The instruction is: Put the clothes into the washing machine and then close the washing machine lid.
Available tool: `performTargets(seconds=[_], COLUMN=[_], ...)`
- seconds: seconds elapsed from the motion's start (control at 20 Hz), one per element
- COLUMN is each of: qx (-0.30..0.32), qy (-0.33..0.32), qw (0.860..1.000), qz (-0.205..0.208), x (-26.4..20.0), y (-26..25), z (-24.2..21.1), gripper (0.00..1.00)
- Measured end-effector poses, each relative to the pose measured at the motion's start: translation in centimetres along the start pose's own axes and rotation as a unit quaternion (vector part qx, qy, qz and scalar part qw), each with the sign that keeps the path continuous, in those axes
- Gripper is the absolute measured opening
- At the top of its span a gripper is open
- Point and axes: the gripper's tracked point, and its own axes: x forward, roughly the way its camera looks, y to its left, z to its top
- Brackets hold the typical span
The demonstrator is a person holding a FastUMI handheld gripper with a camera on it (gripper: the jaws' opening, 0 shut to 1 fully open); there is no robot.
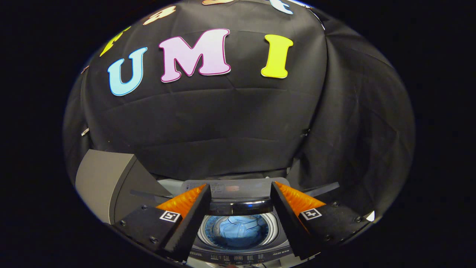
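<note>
Gripper (240, 193): two-finger tongs, held above the washing machine (238, 253), fingers spread wide with nothing between them, neither finger touching the machine or the garment. Washing machine: top-loading type, seen from above and slightly in front, lying below and between the fingers; a control strip with small markings, too small to make out, runs along its near edge, closest to the tongs. Drum (277, 227): round opening with a pale ring around it, framed in the gap between the two fingers. Clothes (238, 231): one blue garment, apparently a shirt with a collar or placket seam visible, lying crumpled inside the drum, wholly below the rim. Lid (230, 188): translucent grey panel, raised and standing open behind the drum, just beyond the fingertips, its lower edge meeting a dark glossy band at the back of the opening. Grey box-shaped object (102, 178): matte, angular, standing beside the machine outward of the left finger; its nature cannot be told. Booth wall (223, 123): black cloth, creased, hanging behind the machine and well beyond the tongs, folding round to the right side.
</note>
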Motion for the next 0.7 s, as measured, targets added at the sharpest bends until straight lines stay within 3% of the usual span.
performTargets(seconds=[0.7], qx=[-0.018], qy=[0.157], qw=[0.987], qz=[0.007], x=[2.4], y=[1.1], z=[-18.5], gripper=[1.00])
